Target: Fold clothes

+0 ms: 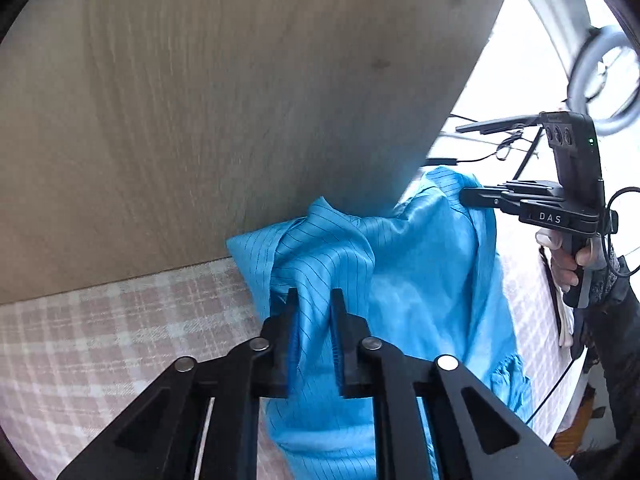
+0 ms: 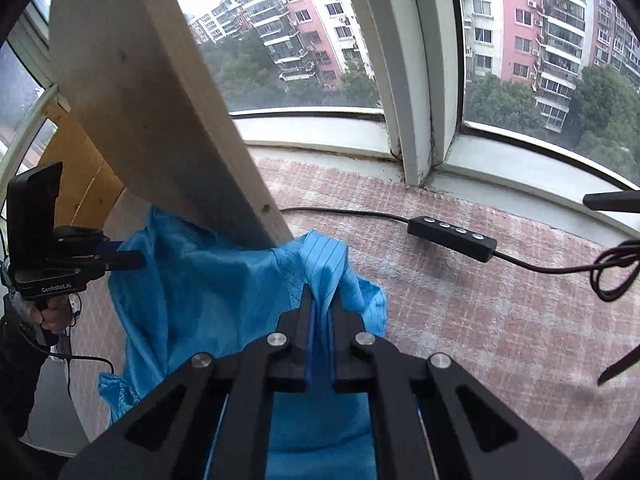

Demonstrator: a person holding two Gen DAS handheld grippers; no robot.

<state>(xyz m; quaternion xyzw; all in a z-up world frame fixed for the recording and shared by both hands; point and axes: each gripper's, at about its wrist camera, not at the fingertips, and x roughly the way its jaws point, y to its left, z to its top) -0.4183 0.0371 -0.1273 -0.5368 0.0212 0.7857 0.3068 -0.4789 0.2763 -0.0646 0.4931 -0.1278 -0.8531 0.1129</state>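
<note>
Gripping stage: left gripper (image 1: 314, 300) and right gripper (image 2: 322, 300) each clamp blue garment (image 1: 420, 280) fabric beside the wooden board (image 1: 240, 100). Next, probably lift and spread it.

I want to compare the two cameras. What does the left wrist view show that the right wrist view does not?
Only the left wrist view: a grey ring at the upper right.
Only the right wrist view: windows onto apartment blocks, and a black button box on a cable.
Both: the blue garment, the wooden board, the checked cover, and the left tongs and right tongs shut on the garment.
</note>
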